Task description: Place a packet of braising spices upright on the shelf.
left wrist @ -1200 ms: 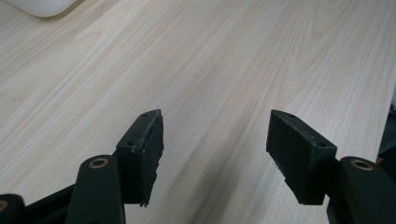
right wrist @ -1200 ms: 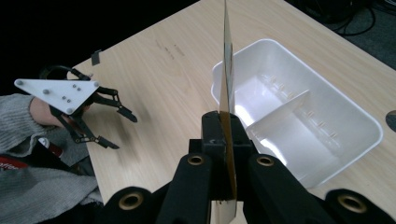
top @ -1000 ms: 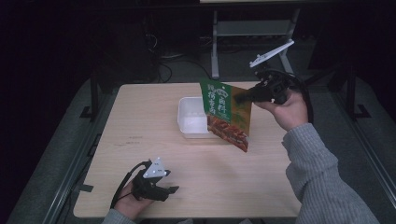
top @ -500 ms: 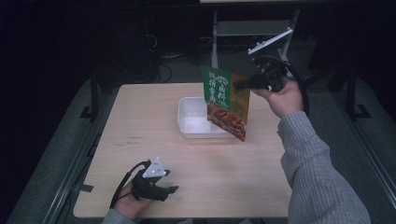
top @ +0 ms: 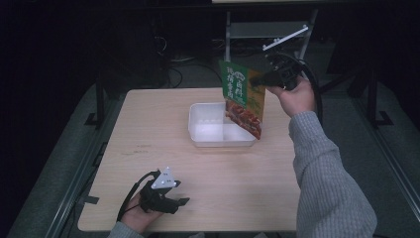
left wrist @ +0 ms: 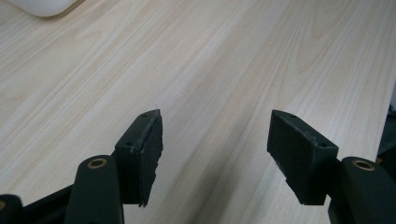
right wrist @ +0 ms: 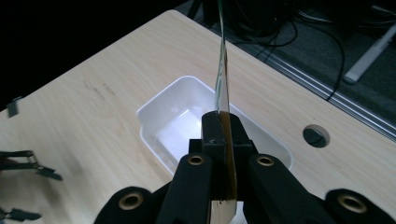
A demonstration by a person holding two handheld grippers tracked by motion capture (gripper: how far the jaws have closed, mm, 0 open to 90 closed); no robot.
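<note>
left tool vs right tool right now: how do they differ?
The left tool has its jaws wide apart with nothing between them; the right tool is shut on the food pouch. The left tool sits low at the near edge of the table; the right tool is raised, with the pouch hanging over the white container. Both are black, two-jawed and hand-held.

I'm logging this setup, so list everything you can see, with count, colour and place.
food pouch: one, green and orange with a food picture, held in the air above the tub's right end
plastic tub: one, white, on the table's far middle
table: one, light wood
hole: one, round, in the tabletop beyond the tub
right gripper: one, black, shut on the pouch
left gripper: one, black, open, at the table's near left edge
</note>
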